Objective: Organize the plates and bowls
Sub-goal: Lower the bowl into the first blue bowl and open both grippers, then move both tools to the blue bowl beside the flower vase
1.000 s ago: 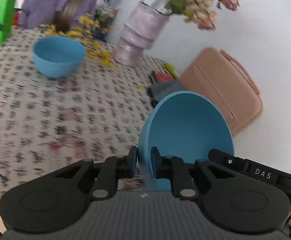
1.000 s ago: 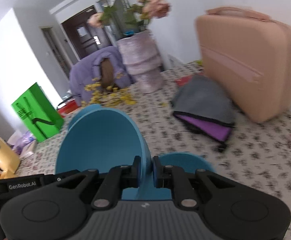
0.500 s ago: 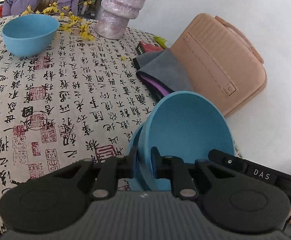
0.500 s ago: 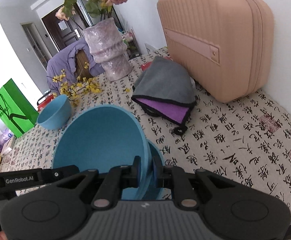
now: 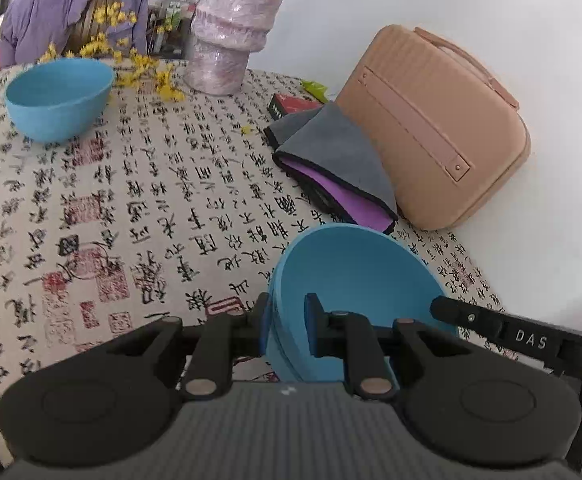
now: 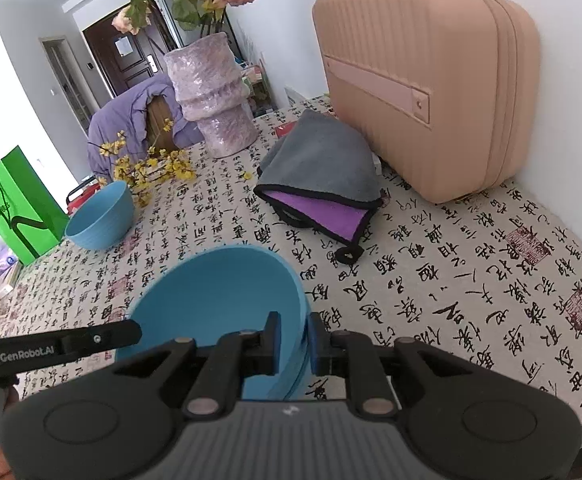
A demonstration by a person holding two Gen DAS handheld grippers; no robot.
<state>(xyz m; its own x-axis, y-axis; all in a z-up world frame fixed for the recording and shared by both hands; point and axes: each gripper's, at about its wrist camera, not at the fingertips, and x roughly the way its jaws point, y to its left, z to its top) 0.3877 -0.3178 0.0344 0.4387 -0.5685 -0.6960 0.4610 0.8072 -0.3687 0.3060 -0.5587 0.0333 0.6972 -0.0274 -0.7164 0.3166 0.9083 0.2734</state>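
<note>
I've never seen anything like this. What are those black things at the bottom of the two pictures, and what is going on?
There is no robot here: a person holds a black two-finger gripper in each hand, and each carries a wide-angle camera looking forward. The left gripper and right gripper straddle opposite rims of a large blue bowl, jaws slightly apart. On the calligraphy-print tablecloth stand a smaller blue bowl, a lilac vase, a folded grey-and-purple cloth and a pink hard case.
</note>
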